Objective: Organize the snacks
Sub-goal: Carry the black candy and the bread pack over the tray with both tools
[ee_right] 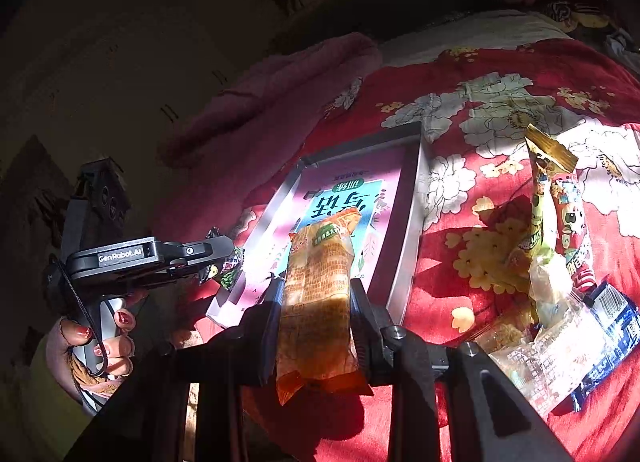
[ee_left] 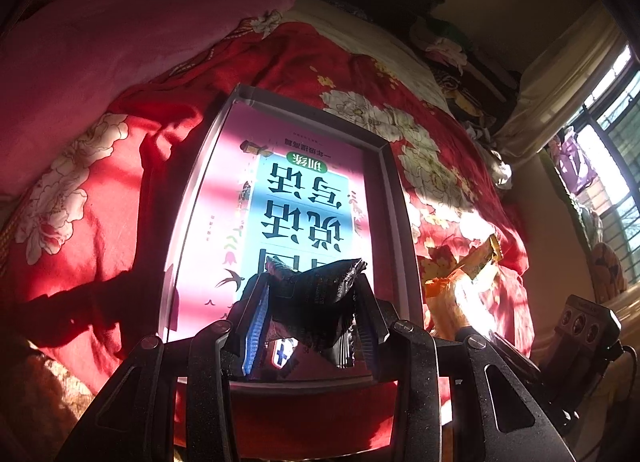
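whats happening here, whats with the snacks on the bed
A person is sorting snacks on a bed with a gripper in each hand. The left gripper is shut on a dark packet over a shallow grey tray with a pink book in it. The right gripper is shut on an orange packet near the same tray. A pile of loose snacks lies on the red floral quilt to the tray's right.

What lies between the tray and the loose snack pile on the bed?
Only bare floral bedspread between the tray and the snack pile, seen in the right wrist view.
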`<state>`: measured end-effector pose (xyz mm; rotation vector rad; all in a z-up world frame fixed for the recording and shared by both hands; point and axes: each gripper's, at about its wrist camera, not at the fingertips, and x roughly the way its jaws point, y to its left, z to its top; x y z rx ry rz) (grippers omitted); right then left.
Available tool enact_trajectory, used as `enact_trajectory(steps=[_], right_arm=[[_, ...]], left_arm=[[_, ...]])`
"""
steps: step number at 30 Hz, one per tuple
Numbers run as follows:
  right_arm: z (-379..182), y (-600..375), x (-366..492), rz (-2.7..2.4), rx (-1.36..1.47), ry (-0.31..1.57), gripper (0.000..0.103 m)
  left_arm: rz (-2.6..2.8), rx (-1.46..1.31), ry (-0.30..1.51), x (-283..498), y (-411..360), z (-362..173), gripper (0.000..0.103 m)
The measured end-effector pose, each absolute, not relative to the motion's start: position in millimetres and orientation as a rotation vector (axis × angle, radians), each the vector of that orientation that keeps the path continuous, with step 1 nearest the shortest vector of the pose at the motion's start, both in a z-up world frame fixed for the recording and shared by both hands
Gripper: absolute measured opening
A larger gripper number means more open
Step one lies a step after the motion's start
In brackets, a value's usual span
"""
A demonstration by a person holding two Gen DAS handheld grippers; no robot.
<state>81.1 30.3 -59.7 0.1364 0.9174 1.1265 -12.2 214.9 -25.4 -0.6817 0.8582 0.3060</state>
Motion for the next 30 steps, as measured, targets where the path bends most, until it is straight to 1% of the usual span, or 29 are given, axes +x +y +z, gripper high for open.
enact_trajectory(steps=[12, 30], right_arm=[[-70.4, 53.0, 73.7, 1.141, 0.056, 0.946, 0.032], [-83.7, 89.3, 67.2, 1.161, -0.062, 0.952, 0.032]], left_arm=[[0.344, -0.695, 0.870, -23.0, 231.5, -42.0, 0.041], [0.388, -0.591, 0.913, -19.4, 229.6, -56.8, 0.041]])
